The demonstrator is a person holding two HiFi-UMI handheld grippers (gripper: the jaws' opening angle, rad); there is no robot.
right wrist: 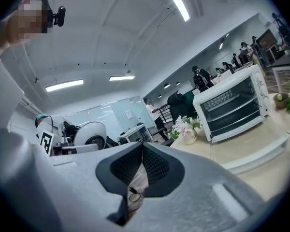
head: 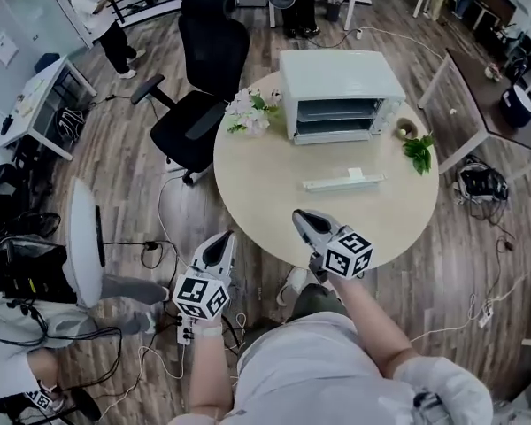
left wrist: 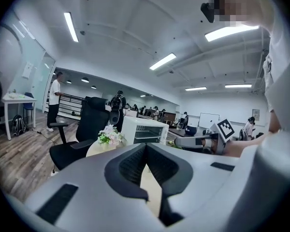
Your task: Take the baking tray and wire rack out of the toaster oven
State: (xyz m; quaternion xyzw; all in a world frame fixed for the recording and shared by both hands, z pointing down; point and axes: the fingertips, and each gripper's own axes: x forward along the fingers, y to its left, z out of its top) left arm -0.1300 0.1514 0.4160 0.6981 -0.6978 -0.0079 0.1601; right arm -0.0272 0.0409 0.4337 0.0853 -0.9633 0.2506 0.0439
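Round beige surface (head: 265,193) bearing white box-shaped toaster oven (head: 336,91) | left tool (head: 223,241) closed, empty, beside near edge | right tool (head: 303,220) closed, empty, at near edge

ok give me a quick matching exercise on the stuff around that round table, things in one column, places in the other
1 toaster oven
2 flowers
3 leafy sprig
4 office chair

a off the table, by its far left
b table's right edge, head view
c on the table, just left of the oven
d table's far side

Pairs: 1-d, 2-c, 3-b, 4-a
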